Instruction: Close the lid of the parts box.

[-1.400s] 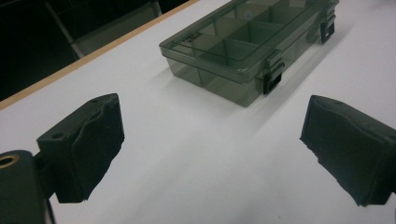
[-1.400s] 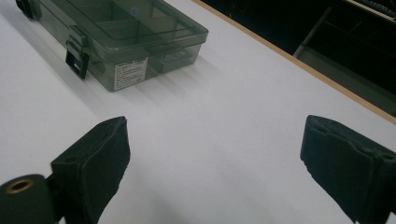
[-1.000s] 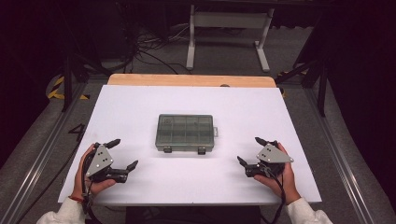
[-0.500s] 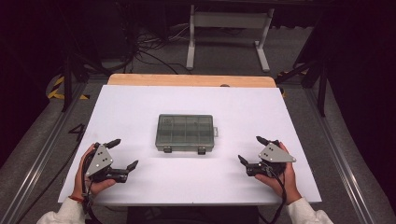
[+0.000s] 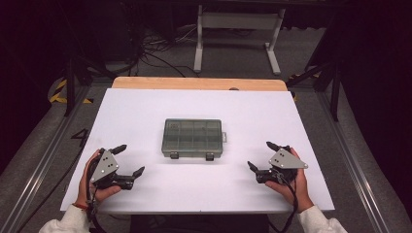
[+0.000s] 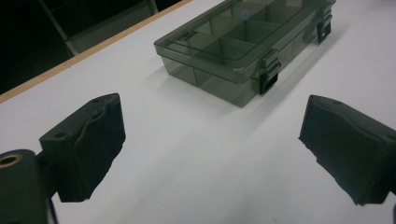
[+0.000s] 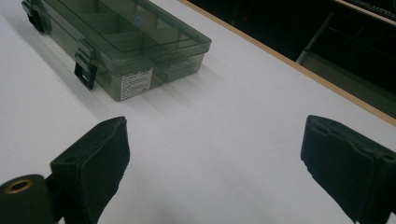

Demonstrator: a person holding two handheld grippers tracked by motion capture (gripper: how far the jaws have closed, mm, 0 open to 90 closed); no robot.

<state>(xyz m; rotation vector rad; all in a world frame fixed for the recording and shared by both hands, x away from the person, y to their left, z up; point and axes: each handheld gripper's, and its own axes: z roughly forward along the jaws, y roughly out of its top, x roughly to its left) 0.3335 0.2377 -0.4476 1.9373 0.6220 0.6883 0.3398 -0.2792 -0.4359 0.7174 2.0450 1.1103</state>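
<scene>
Compartment box (image 5: 193, 138) — smoke-tinted, translucent plastic, lid down — lies flat near the middle of the white table (image 5: 145, 109), with two dark latches (image 5: 210, 157) on the long side that faces the person. Both latches appear fastened. Left gripper (image 5: 129, 160) rests at the near left of the table, well apart from the box, fingers spread wide and holding nothing; the left gripper view shows the box ahead and beyond the gap between the fingers. Right gripper (image 5: 260, 155) rests at the near right, likewise well apart from the box, fingers spread wide and empty. A white label (image 7: 137, 83) is visible on the short end of the box nearest the right gripper. Judged step: start position, approach not yet begun. The likely next move calls for bringing one gripper to steady the box body while the other addresses a latch — each latch is small, so one fingertip should be set squarely under its lower edge before lifting.
</scene>
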